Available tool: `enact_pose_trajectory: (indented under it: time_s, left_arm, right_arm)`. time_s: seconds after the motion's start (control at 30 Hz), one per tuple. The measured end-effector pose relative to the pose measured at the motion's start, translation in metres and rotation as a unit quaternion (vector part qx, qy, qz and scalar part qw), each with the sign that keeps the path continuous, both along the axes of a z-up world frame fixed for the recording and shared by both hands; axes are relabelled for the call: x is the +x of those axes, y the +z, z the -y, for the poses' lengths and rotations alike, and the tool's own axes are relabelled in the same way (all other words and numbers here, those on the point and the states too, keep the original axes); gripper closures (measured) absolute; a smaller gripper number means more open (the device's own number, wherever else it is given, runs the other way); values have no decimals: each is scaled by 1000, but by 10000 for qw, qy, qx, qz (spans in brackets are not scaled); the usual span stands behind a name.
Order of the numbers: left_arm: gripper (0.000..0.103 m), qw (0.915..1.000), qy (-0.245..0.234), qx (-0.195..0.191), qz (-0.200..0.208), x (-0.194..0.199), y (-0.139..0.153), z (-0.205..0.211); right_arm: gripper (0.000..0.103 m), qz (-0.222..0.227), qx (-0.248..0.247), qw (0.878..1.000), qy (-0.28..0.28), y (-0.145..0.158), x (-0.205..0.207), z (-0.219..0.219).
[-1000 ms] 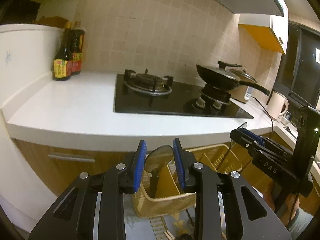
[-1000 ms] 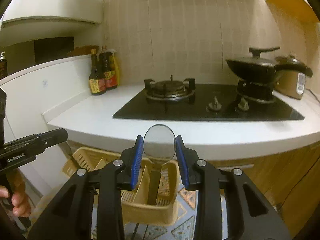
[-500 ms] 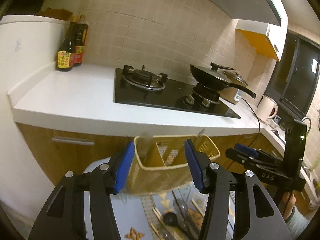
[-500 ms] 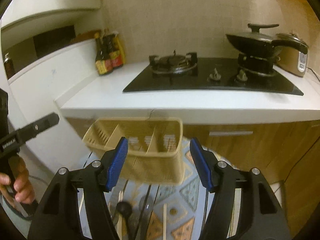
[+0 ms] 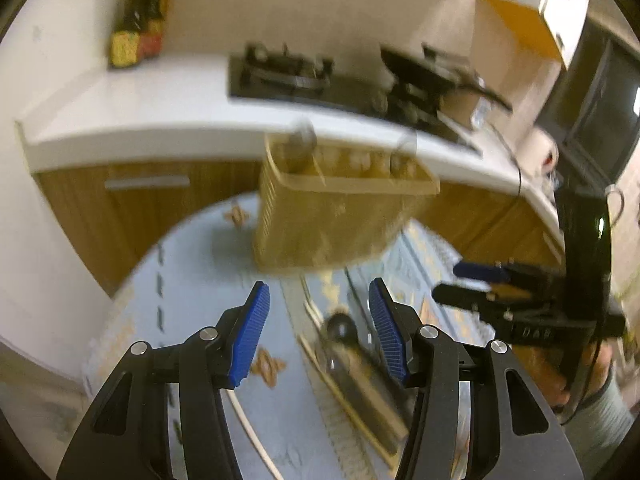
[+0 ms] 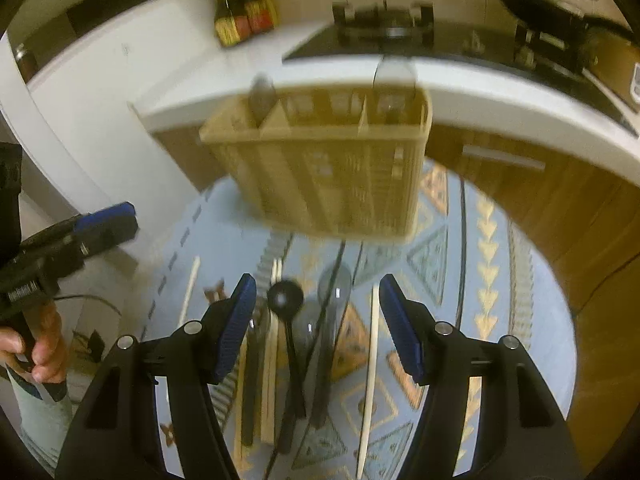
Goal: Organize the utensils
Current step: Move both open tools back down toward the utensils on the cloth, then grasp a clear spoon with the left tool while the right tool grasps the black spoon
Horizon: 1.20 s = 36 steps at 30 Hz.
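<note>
Both your left claw (image 5: 316, 332) and right claw (image 6: 314, 322) are spread, empty; pinch the thin, stiff, slippery black ladle (image 6: 285, 300) mid-handle.

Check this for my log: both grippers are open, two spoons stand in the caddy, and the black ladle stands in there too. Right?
Not quite. The right wrist view shows the black ladle lying flat on the table among the other utensils, not in the caddy. Both grippers are open, and two spoons stand in it.
</note>
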<state>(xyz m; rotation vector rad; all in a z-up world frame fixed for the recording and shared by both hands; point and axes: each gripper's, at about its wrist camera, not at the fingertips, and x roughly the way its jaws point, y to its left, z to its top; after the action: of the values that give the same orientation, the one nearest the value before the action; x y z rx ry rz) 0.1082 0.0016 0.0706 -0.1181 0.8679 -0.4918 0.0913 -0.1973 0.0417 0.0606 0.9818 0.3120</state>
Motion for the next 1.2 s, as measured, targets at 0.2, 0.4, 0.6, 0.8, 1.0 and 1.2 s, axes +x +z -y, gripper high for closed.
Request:
enact_pose_trajectory:
  time_s: [0.2, 0.4, 0.6, 0.8, 1.0, 1.2]
  left_arm:
    - [53, 9946, -613, 492, -672, -4, -57, 35]
    - [53, 9887, -696, 1088, -757, -2, -91, 57]
    - [53, 9856, -747, 1251, -854, 7, -101, 73]
    - [56, 9815, -568, 1529, -999, 18, -113, 79]
    - [66, 9826, -486, 1450, -1050, 24, -113, 80]
    - [71, 9819, -404, 1531, -1040, 28, -115, 89]
  right_arm:
    - [46, -754, 133, 9971, -10, -36, 2, 7]
    - [46, -864, 141, 9961, -67, -46, 0, 18]
    - [46, -918, 145, 9957, -34, -46, 3, 20]
    - [46, -1036, 190, 9944, 39, -53, 13, 14]
    - [46, -1241, 338, 9917, 1, -62, 25, 14]
    - [52, -1388, 420, 9894, -26, -67, 36, 15]
